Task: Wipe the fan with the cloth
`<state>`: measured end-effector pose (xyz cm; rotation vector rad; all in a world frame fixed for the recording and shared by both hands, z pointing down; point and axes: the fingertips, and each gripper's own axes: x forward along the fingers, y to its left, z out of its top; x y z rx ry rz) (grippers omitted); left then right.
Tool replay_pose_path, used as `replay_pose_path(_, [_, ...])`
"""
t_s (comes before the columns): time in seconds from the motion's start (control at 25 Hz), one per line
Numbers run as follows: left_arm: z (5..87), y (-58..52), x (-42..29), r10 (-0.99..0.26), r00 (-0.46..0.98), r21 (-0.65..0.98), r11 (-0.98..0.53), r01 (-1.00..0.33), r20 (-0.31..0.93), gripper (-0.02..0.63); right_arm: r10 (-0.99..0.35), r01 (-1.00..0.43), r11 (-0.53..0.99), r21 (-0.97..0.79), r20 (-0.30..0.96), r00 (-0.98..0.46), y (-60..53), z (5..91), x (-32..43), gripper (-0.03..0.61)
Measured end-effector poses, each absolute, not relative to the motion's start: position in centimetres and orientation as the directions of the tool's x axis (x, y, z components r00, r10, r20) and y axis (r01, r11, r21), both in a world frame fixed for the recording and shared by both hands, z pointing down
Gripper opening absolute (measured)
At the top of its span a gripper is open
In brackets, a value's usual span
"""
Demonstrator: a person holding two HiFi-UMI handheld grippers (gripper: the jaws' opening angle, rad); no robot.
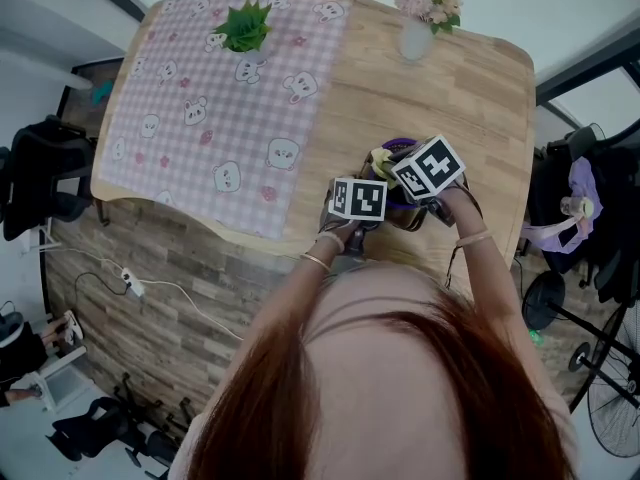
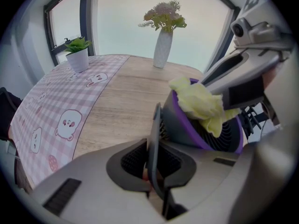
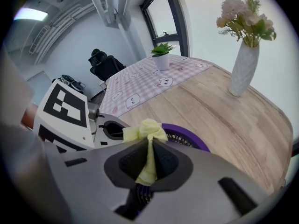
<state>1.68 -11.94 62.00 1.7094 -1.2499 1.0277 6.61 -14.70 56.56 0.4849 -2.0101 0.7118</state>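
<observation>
The wooden counter is carrying a pink checked tablecloth across its left part. The purple fan is tilting over the bare wood by the counter's near edge. The left gripper is clamping its fingers on a thin dark edge of the fan. The right gripper is pinching the yellow cloth tight, and the cloth is lying over the fan's rim and grille.

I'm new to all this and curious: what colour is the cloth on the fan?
The cloth is pale yellow, clearest in the left gripper view.
</observation>
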Motion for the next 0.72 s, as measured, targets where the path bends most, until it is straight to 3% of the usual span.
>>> replay_pose_path(0.72, [62.0,-12.0,1.9,-0.355,0.186,0.11,-0.223,-0.969,0.916,0.034,-0.09,-0.679,0.63,-0.377,0.833,-0.546,-16.9,56.6,8.6,0.026])
